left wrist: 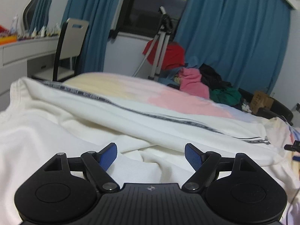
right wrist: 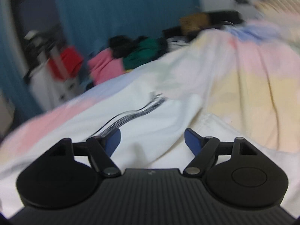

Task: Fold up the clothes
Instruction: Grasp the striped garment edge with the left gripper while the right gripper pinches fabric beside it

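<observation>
Both the left gripper point(left wrist: 151, 154) and right gripper point(right wrist: 152, 140) hover fingers wide, empty, over the white garment point(left wrist: 112, 116) on the bed point(left wrist: 187, 105); seemingly one fold laid, more remain.

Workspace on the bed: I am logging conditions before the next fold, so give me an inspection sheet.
Surface: bed with pastel bedding in pink, yellow and blue blocks, rumpled.
Job's things: white garment with a dark striped trim, spread out and wrinkled, one part folded over.
Clutter: clothes pile of pink, green, black and red pieces at the bed's far side; cardboard box beyond it.
Grippers: left gripper open above the garment, holding nothing; right gripper open, holding nothing; its view is motion-blurred.
Cables: nothing seen.
Surroundings: blue curtains, dark window, tripod, chair at a cluttered desk.
</observation>
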The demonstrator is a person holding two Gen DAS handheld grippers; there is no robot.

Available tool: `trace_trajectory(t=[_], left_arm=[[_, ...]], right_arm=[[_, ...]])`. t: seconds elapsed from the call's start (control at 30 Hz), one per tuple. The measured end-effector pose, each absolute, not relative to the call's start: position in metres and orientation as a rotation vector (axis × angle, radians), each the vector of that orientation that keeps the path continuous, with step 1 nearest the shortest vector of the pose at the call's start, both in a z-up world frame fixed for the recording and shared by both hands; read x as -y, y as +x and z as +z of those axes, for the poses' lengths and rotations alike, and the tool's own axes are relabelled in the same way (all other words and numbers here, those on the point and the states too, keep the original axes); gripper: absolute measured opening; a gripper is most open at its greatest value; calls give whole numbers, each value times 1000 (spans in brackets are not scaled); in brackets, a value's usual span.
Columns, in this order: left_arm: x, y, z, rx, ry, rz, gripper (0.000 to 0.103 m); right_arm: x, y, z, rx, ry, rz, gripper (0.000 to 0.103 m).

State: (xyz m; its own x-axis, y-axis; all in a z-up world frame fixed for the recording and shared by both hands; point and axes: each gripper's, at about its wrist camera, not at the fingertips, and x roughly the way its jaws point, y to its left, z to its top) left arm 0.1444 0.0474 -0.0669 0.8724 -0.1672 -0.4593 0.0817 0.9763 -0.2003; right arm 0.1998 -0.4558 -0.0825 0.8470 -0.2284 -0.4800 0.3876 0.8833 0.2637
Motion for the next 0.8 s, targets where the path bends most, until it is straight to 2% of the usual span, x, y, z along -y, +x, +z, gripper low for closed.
trace_trajectory(t=[0.17, 0.43, 0.57, 0.8], left_arm=[[-42, 114, -52, -462, -149, -161, 89], [-57, 107, -59, -564, -334, -218, 90], [-68, 140, -63, -630, -460, -224, 90], [-80, 243, -80, -730, -634, -223, 86]], right_arm=[[401, 146, -39, -469, 233, -227, 76], [408, 97, -27, -452, 518, -157, 76], [436, 105, -47, -467, 708, -162, 76], [467, 138, -86, -499, 912, -182, 71]])
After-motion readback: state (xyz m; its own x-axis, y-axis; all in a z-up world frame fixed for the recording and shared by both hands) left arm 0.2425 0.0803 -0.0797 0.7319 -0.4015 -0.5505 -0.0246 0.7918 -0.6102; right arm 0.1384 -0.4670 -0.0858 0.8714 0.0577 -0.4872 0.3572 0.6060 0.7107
